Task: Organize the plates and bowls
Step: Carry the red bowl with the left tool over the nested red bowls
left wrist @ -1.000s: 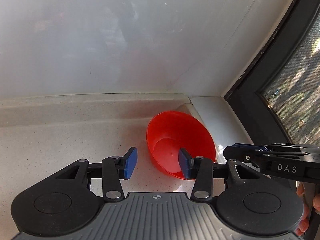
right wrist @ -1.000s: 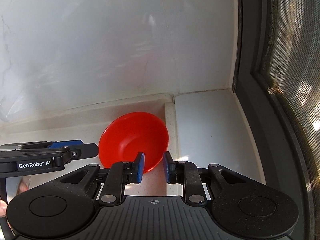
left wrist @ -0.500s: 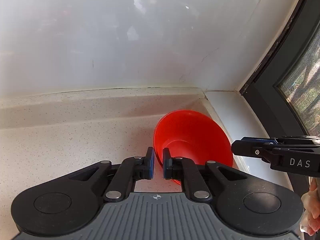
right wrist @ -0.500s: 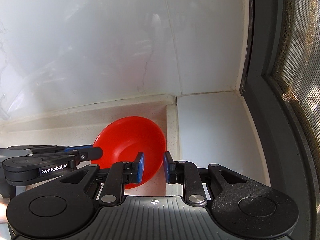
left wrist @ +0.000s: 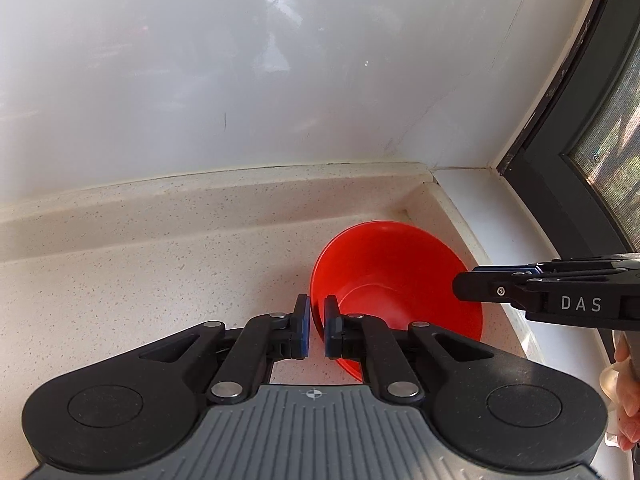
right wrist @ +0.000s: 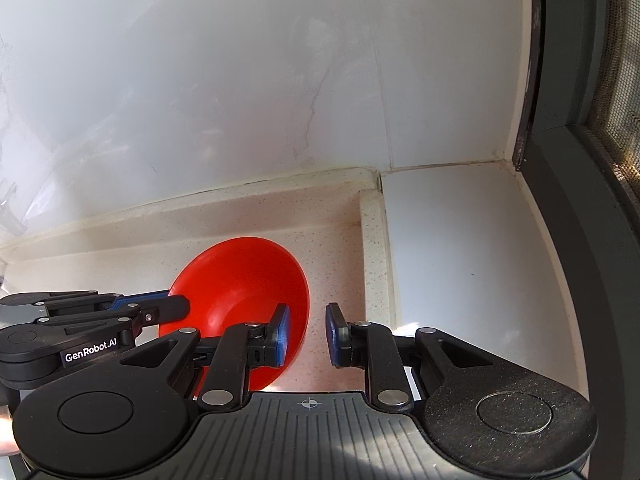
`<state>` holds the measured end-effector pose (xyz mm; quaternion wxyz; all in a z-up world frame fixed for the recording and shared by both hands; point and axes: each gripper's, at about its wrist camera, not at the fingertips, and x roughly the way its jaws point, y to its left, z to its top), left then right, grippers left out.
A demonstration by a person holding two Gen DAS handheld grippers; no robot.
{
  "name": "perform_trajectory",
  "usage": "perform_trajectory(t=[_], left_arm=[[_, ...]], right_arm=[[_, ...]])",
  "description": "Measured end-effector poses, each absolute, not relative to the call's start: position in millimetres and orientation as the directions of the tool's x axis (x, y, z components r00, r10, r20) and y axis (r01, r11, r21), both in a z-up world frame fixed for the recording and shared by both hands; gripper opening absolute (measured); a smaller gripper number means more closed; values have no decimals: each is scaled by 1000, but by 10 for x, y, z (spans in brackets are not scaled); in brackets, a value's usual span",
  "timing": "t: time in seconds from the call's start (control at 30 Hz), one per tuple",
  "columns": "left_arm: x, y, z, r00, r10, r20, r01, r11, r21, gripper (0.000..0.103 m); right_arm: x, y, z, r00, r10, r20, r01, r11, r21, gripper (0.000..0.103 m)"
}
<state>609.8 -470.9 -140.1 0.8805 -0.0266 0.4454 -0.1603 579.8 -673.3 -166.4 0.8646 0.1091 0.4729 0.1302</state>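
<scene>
Red bowl (left wrist: 400, 280): tilted, in the back right corner of the speckled counter (left wrist: 140, 280), mouth turned toward the cameras; near the low stone curb (right wrist: 372, 248) that bounds the counter on the right.
Bowl support: lifted at the near side; whether its far edge rests on the counter cannot be told from either view.
Left gripper (left wrist: 316, 328): jaws drawn tight together on the bowl's left rim, one blue pad outside the wall and one inside; rim edge shows in the narrow slit between them.
Left gripper, seen from the right wrist camera (right wrist: 176, 306): enters from the left, tip at the bowl's left edge; "GenRobot.AI" label readable on its side.
Right gripper (right wrist: 307, 336): jaws a modest gap apart, straddling the bowl's right rim; left pad lies inside the bowl against or just beside the wall, right pad stands clear over bare counter.
Right gripper grip: pads do not visibly pinch the rim; contact of the inner pad uncertain, as the red wall blends behind it.
Right gripper, seen from the left wrist camera (left wrist: 464, 290): comes in from the right, tip over the bowl's right rim; "DAS" printed on the body.
Person's hand (left wrist: 626, 392): partly in view at the right edge, behind the right gripper.
Backdrop: glossy white wall (left wrist: 280, 80); white sill (right wrist: 460, 240) beyond the curb; dark window frame (right wrist: 580, 200) with mesh at far right.
</scene>
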Motion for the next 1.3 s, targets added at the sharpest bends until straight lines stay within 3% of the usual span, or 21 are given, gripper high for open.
perform_trajectory(t=[0.3,0.9,1.3], left_arm=[[6022,-4655,-1420,555,-295,-778,244,952,-187,8],[5481,-4186,-1215,567,-276,-776,225,958,-177,8],[4859,-3840,-874,619,-301,-725,227,953,-203,8]], right_arm=[[5812,-6576,-1714,511,320,-798,-146,947,286,4],[5408,-6017,-1536,500,359,-788,-235,932,276,4],[4982,-5735,-1172,521,402,-753,-304,912,276,5]])
